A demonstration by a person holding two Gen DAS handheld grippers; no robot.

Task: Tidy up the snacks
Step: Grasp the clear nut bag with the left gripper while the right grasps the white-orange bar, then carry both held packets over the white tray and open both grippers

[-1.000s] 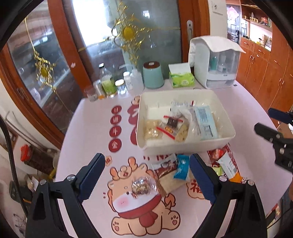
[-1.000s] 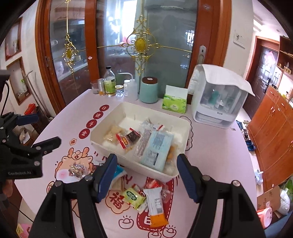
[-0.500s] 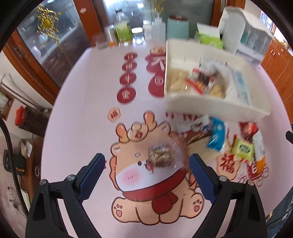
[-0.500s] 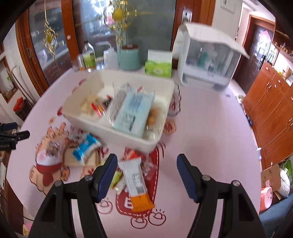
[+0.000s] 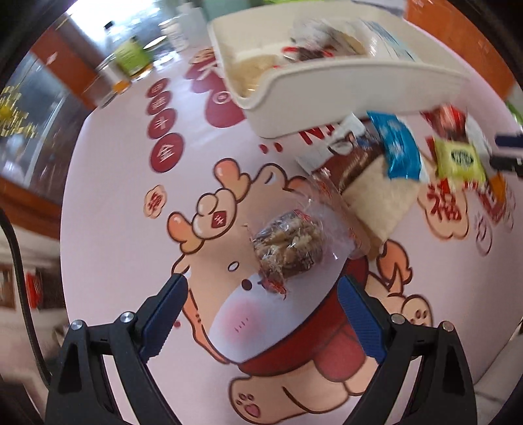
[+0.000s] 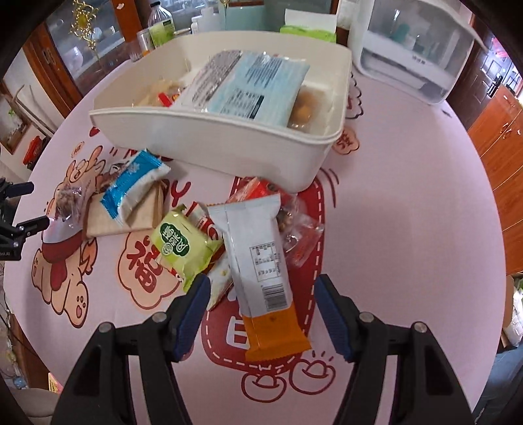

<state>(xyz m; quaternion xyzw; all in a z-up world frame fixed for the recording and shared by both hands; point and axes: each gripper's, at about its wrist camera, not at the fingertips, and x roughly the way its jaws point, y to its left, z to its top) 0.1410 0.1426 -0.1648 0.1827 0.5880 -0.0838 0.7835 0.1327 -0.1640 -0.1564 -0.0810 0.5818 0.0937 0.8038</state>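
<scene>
a: what's nearest the left tool [image 5: 261, 307]?

b: its blue-padded fingers stand wide apart with nothing between them. just ahead, a clear plastic packet of brown nut clusters [image 5: 289, 243] lies on the cartoon deer printed on the round pink table [image 5: 114, 196].

a: and the right tool [image 6: 260, 310]?

b: also spread wide, holding nothing. a long white snack bar wrapper with an orange end [image 6: 260, 271] lies on the table with its orange end reaching in between the fingers, touching neither that i can see. just left of it is a light green puffy packet with a round logo [image 6: 181, 246], and on its right a clear crinkly bag of nuts with red print [image 6: 299, 233].

a: further out?

b: a blue and white packet [image 6: 132, 188] rests on a flat beige pouch [image 6: 124, 219], left of the green one. the nut-cluster packet sits at the far left of that view, beside the left tool's black tips.

a: where's the bin?

b: the cream rectangular plastic bin [image 6: 228, 147] stands past the loose snacks. inside it, a pale blue packet with dark print [image 6: 255, 90] lies over other snacks, with a tray of yellow round pieces [image 6: 307, 109] on its right.

a: behind that?

b: bottles, a green tissue box [image 6: 309, 31] and a white cabinet with a clear door [image 6: 415, 49] at the table's far edge.
</scene>
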